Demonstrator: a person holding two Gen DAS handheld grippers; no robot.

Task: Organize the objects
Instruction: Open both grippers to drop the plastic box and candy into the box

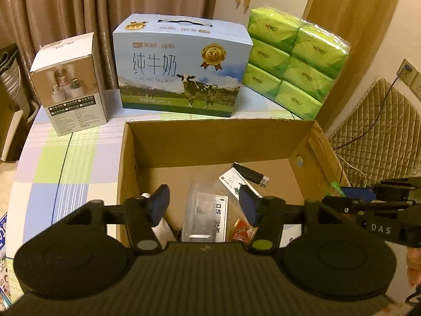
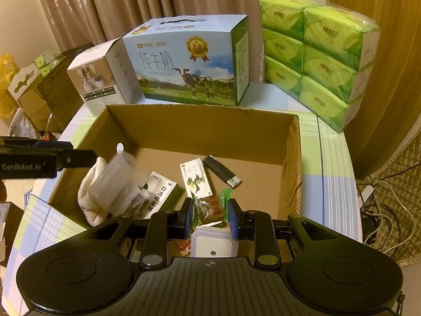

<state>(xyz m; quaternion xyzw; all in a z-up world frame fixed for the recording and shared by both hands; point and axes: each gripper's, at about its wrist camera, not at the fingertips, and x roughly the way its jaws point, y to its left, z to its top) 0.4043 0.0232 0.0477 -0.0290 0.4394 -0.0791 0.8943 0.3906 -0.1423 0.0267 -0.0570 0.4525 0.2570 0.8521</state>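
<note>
An open cardboard box sits on the checked tablecloth. My left gripper hangs open over it, above a clear plastic packet that lies loose in the box. That packet looks blurred in the right wrist view, just under the left gripper. My right gripper is shut on a brown snack in a green wrapper, over the box's near right corner. In the box lie a black lighter, a white medicine carton, a white-green carton and a white glove.
Behind the box stand a blue milk carton, a small white product box and a green tissue pack. A white case and a red sweet lie under the right gripper. Curtains hang behind; cables and a quilted cover lie to the right.
</note>
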